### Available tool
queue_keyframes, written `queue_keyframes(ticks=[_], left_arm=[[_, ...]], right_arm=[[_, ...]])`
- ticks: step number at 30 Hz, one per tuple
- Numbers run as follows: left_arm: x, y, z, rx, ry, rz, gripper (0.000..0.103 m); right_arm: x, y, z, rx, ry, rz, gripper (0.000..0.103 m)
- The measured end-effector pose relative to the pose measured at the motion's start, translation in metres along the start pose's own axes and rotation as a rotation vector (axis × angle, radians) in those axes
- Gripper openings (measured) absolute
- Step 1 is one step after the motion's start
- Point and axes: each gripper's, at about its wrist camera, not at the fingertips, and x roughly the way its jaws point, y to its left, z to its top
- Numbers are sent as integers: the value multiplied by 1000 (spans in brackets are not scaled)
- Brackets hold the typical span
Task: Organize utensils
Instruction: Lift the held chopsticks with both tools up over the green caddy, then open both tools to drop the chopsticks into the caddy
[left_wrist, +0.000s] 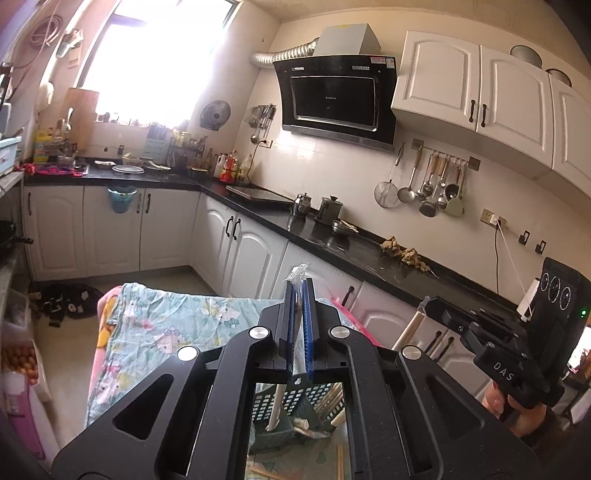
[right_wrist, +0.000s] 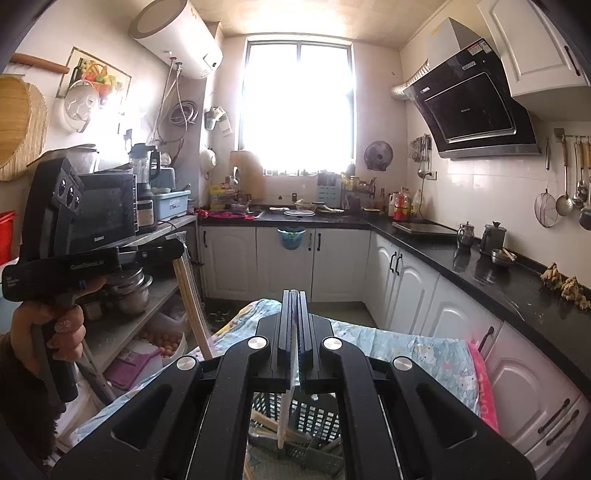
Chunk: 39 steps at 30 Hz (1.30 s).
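1. In the left wrist view we see our left gripper (left_wrist: 300, 284) at centre frame, jaws together and clamped on the crinkled top of a clear plastic wrapper (left_wrist: 298, 273) that sticks up just past the fingertips.
2. Below the jaws, through the gap in the gripper body, a pale chopstick bundle (left_wrist: 275, 410) hangs down from that wrapper over a dark slotted basket (left_wrist: 295, 402) at lower centre.
3. In the right wrist view our right gripper (right_wrist: 294, 295) is also at centre, jaws pressed onto a thin clear wrapper edge; a pale stick (right_wrist: 283, 421) hangs beneath it above the same basket (right_wrist: 314, 417).
4. The basket rests on a table covered by a light blue cartoon-print cloth (left_wrist: 173, 325), which fills the lower middle of both views.
5. At the left edge of the right wrist view, a hand (right_wrist: 48, 328) grips the other gripper's handle, and wrapped chopsticks (right_wrist: 192, 295) hang slanting from its tip.
6. Loose chopsticks (left_wrist: 340, 461) lie on the cloth near the bottom edge.
7. Ladles and a strainer (left_wrist: 386, 194) hang on the wall rail at right, above the black counter (left_wrist: 332, 240).
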Motion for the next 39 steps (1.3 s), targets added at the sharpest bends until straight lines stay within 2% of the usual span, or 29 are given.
queue_keyframes(ticks=[12, 20, 39], left_arm=[[33, 0, -5, 1, 35, 12, 2], [58, -4, -17, 31, 65, 39, 2], [100, 12, -59, -4, 153, 51, 2]], right_arm=[[21, -12, 6, 16, 6, -28, 3], [41, -19, -2, 42, 26, -30, 3], [92, -23, -57, 59, 159, -43, 3]])
